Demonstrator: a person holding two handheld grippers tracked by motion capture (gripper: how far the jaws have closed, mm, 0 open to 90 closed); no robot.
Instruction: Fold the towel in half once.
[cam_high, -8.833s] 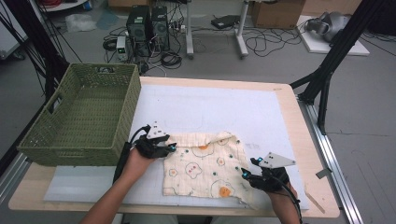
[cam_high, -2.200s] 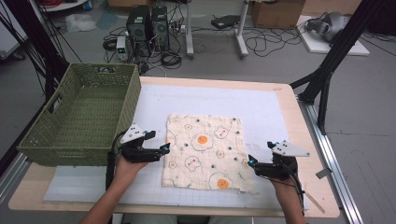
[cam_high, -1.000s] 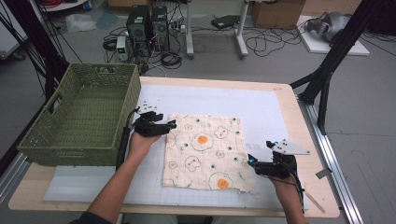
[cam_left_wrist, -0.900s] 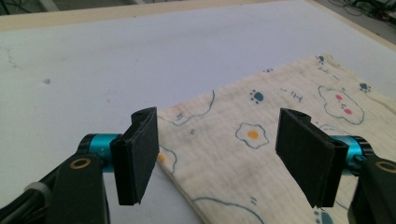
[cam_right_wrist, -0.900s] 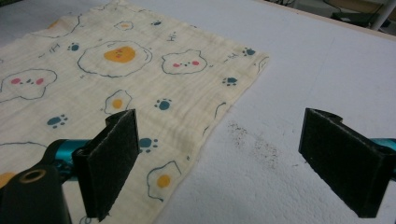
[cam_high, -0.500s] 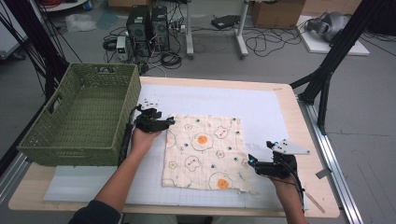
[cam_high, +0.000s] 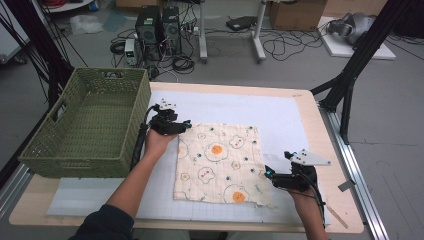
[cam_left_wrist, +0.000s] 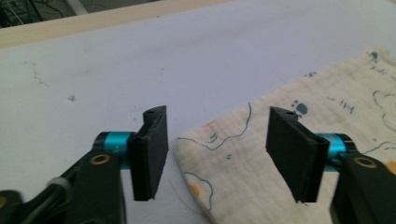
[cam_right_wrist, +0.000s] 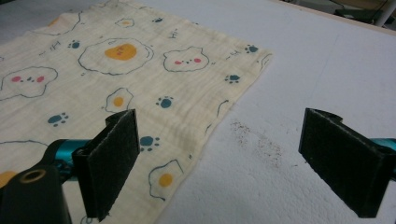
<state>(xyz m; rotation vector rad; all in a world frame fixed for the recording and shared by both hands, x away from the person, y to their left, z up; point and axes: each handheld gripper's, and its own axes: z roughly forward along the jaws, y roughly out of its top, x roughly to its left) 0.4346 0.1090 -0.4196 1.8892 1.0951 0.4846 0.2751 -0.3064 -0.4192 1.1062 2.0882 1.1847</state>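
A cream cloth (cam_high: 220, 162) printed with fried eggs and paw marks lies flat on the white mat (cam_high: 250, 107). My left gripper (cam_high: 184, 125) is at the cloth's far left corner. In the left gripper view its jaws (cam_left_wrist: 217, 116) stand open and have just been closing, with the cloth corner (cam_left_wrist: 210, 154) lying between them and no pad pressing on it. My right gripper (cam_high: 268, 173) rests at the cloth's near right edge. It is open wide (cam_right_wrist: 222, 116): one jaw is over the cloth (cam_right_wrist: 116, 70), the other over bare mat.
A green woven basket (cam_high: 75, 160) stands at the table's left, close beside my left hand. The mat's far and right parts are bare. A thin wooden stick (cam_high: 338, 216) lies near the table's front right corner. Beyond the table's far edge, cables and computers crowd the floor.
The cloth, rumpled at first, now lies flat. My left gripper went from the cloth's left edge up to its far left corner and its jaws narrowed. The right gripper stayed put.
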